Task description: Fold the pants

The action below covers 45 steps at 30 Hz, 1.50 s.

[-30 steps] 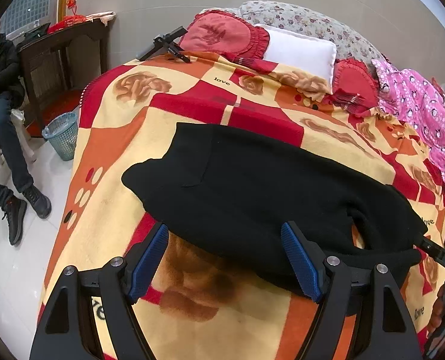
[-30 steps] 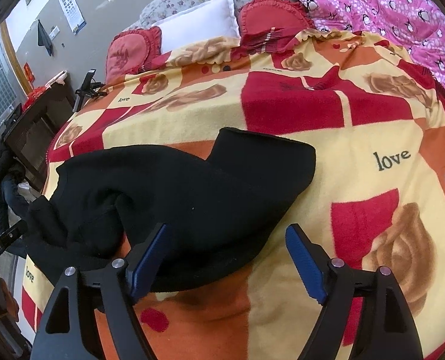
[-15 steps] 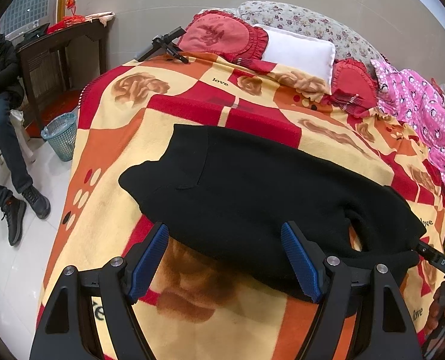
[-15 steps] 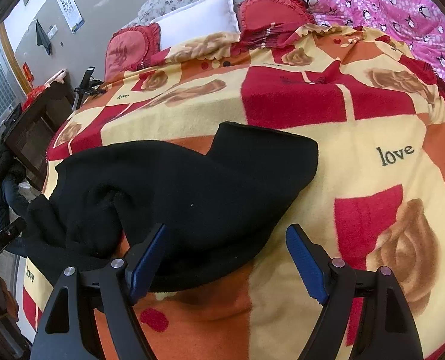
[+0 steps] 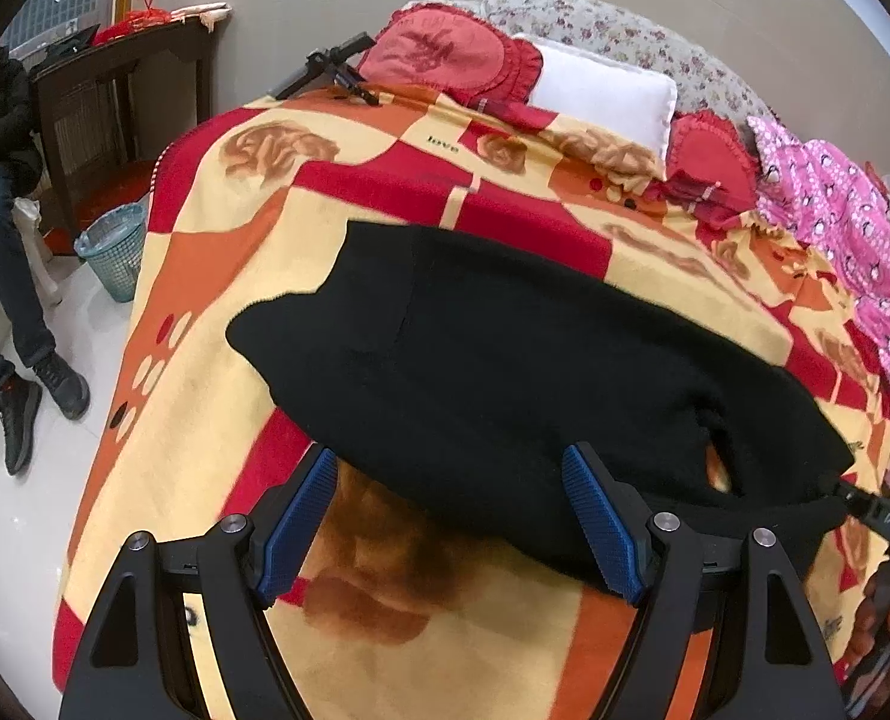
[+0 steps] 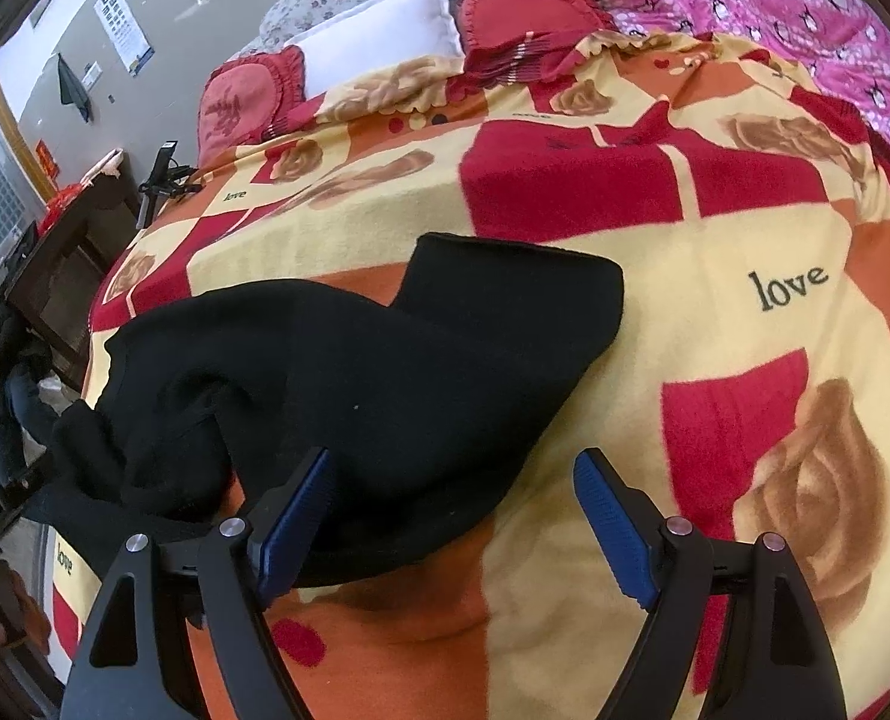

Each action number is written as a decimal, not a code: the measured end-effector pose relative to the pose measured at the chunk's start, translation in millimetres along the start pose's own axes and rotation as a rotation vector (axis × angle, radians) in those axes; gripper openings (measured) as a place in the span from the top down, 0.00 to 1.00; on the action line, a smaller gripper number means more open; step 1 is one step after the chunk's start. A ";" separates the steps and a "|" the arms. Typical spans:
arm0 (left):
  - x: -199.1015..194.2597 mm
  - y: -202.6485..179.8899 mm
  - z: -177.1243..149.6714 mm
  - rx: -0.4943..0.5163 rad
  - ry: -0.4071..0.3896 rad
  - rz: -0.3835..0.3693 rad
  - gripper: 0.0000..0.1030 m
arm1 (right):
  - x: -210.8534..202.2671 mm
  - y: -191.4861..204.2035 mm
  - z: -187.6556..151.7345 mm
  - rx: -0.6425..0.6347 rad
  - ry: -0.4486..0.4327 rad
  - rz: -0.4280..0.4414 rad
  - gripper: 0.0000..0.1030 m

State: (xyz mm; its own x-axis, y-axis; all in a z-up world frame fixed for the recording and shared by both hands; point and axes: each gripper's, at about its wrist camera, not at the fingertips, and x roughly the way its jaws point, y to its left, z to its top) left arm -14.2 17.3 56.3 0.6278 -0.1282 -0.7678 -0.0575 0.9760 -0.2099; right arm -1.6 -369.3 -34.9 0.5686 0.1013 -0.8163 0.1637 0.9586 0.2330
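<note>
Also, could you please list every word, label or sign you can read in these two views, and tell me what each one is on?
"love": on the blanket, in dark letters at, and again, smaller, near the pillows.
"love": the same word on the blanket in the left wrist view.
"DAS": on a black device part at the right edge of the left wrist view; possibly cut off.
Wall poster: too small to read.
Red wall sign: unreadable.
Black pants: no label visible.

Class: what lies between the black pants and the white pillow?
Only bare blanket separates the black pants from the white pillow; both wrist views show it.
</note>
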 end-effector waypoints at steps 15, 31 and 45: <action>29.3 -3.4 -4.9 0.012 0.082 -0.013 0.25 | 17.6 3.0 37.8 -0.034 -0.064 0.043 0.77; 42.4 -2.4 -28.2 0.105 0.088 -0.004 0.24 | -11.8 61.8 147.5 -0.166 -0.294 0.007 0.90; 31.6 7.6 -40.3 0.091 0.089 -0.046 0.23 | 36.1 24.5 165.4 -0.013 -0.112 0.018 0.39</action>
State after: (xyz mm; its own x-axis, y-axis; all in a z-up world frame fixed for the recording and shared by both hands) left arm -26.1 13.6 6.1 0.5561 -0.1848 -0.8103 0.0429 0.9801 -0.1940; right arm 156.3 -386.1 28.7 0.6579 0.0893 -0.7478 0.1426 0.9602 0.2401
